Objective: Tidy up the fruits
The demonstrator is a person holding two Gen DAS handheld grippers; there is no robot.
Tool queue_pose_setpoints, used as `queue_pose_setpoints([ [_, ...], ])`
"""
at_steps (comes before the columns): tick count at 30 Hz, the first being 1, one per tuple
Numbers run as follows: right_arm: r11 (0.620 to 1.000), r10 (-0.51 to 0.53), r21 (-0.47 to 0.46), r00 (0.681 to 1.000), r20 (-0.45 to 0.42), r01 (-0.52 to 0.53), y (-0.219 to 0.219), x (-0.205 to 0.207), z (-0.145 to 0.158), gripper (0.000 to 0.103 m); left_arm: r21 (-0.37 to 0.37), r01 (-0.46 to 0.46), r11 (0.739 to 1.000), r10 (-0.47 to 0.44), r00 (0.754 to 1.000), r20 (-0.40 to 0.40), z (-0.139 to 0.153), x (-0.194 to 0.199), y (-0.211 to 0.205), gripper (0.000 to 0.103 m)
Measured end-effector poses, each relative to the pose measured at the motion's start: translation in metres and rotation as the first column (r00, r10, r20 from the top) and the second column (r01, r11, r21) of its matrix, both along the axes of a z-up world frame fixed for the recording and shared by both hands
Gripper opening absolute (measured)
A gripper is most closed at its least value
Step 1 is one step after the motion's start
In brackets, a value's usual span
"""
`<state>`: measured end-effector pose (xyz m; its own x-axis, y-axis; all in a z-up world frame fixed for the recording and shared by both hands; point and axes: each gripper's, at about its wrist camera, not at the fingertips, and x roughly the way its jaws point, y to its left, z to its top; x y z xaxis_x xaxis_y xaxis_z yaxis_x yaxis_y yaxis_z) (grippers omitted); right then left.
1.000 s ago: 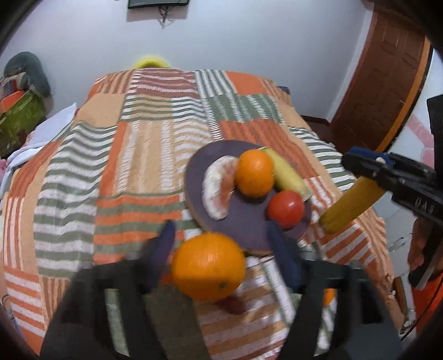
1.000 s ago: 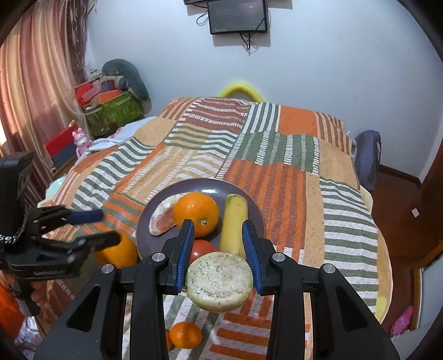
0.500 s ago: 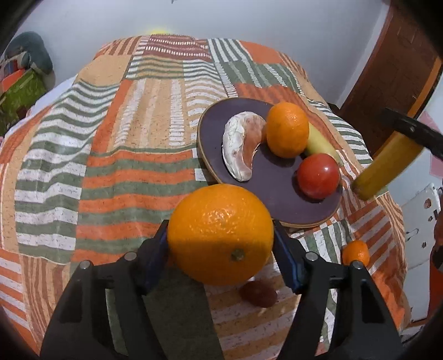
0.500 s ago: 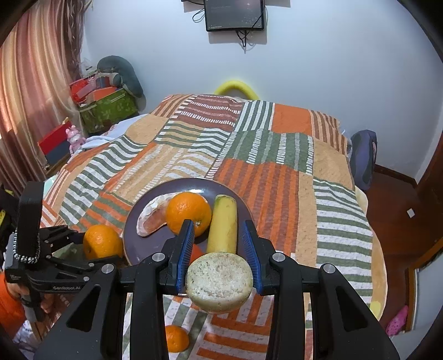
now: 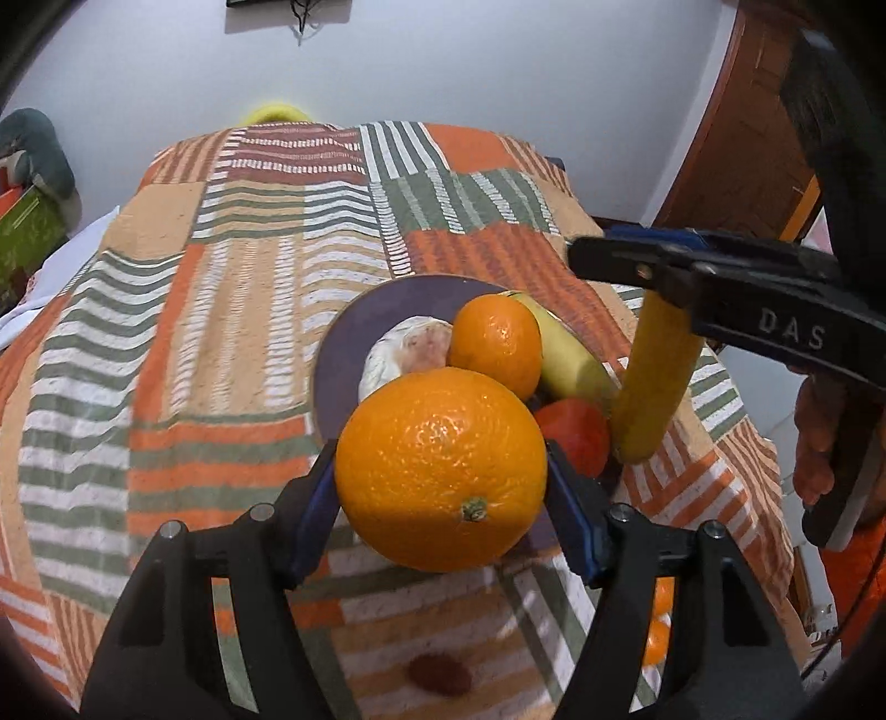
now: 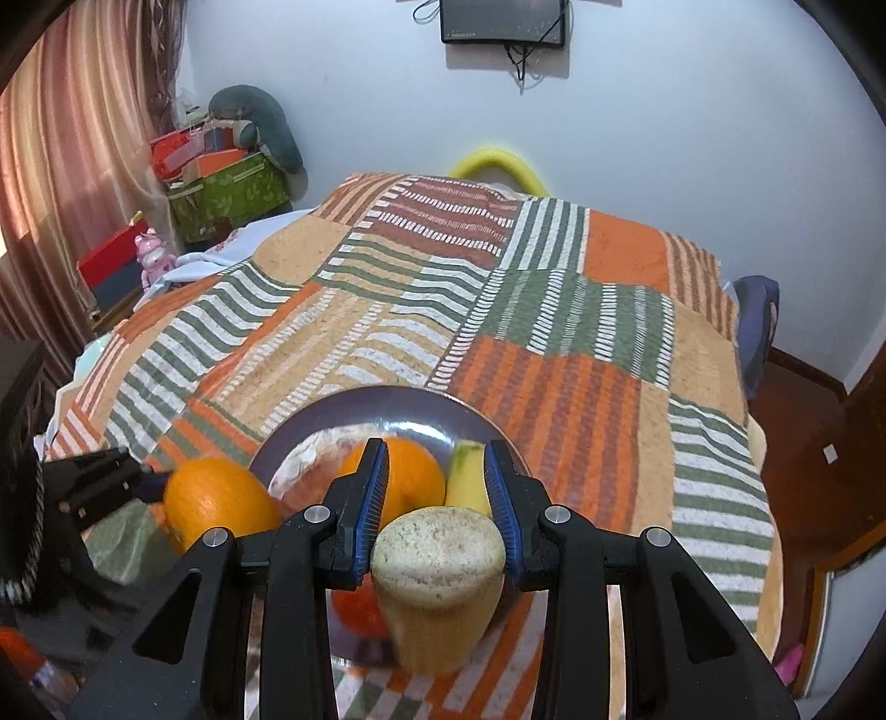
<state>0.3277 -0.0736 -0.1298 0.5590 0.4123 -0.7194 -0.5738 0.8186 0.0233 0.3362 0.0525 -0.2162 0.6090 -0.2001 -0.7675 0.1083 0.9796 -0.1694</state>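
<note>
Both grippers have closed in on the purple plate (image 5: 354, 332) since a second ago. Nearest, the left gripper (image 5: 443, 471) clamps a big orange (image 5: 440, 468) at the plate's near rim. Just right of the plate, the right gripper (image 6: 437, 498) pinches a yellow cylinder-shaped fruit (image 6: 440, 576) hanging down. On the plate lie a tomato (image 5: 576, 437), a smaller orange (image 5: 495, 343), a peeled segment (image 5: 407, 351) and a banana (image 5: 565, 354). Beyond spreads the striped bedspread (image 5: 249, 266).

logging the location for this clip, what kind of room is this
Most likely a bedroom: a bed under a striped patchwork bedspread, a curtain at the side, and a small screen mounted on the wall.
</note>
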Motion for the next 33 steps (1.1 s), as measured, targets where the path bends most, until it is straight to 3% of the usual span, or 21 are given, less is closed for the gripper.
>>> queue_pose_setpoints([
  [14,1.000,0.005,0.017,1.000,0.007,-0.005,0.013,0.031,0.003,0.034,0.009,0.007,1.000,-0.006,0.999,-0.037,-0.014,0.025,-0.004,0.068],
  [21,0.999,-0.013,0.032,1.000,0.016,0.012,-0.007,0.006,0.006,0.042,-0.013,0.007,1.000,-0.007,0.998,-0.063,-0.012,0.018,-0.004,0.068],
  [26,0.999,-0.037,0.034,0.999,0.034,0.036,-0.026,-0.018,0.009,0.044,0.011,0.001,1.000,0.000,0.997,-0.081,-0.012,0.011,-0.009,0.068],
  [33,0.991,-0.134,-0.009,0.991,0.003,0.134,-0.069,-0.043,-0.009,0.054,0.036,-0.003,0.999,0.006,0.996,-0.093,-0.011,0.011,-0.012,0.069],
])
